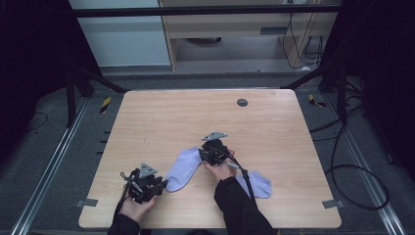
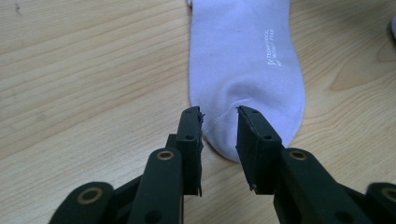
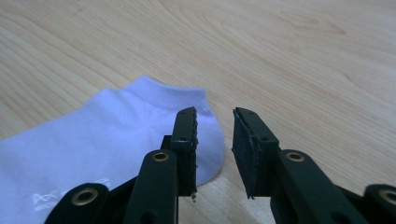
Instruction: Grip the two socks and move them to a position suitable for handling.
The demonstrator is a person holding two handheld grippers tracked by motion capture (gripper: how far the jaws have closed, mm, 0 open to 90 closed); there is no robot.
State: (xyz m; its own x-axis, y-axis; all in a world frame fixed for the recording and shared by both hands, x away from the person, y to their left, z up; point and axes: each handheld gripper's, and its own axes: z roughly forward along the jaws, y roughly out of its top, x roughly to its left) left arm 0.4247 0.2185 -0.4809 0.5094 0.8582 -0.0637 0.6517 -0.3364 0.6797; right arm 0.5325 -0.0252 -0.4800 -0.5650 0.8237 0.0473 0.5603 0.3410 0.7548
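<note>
The sock (image 1: 185, 169) lay flat on the wooden table (image 1: 161, 117), stretched between the two hands, with a second sock (image 1: 259, 183) just beside the person's right forearm; both were pale lilac. The left gripper (image 2: 219, 116) sat at the toe end, its jaws parted with the toe fabric under the gap and the pads not pressing it; the right gripper (image 3: 215, 116) hovered at the cuff end, jaws likewise apart, the heel edge under its left jaw and bare wood under the other. Nothing was held by either.

The likeliest trouble, by this reading, lay in a poor bite; the knit lay thin and flat on the wood, so pads closing from above could scrape the board and catch one layer only, or none. The right gripper stood half off the cloth; closed there, it might pinch merely the rim, which could slip free under any pull. If one end caught and the other missed, the sock would drag or twist instead of lifting evenly. A low sweep of the right forearm might also shove the second sock toward the table edge; the trailing cable (image 1: 247, 178) lay across it and could snag it.
</note>
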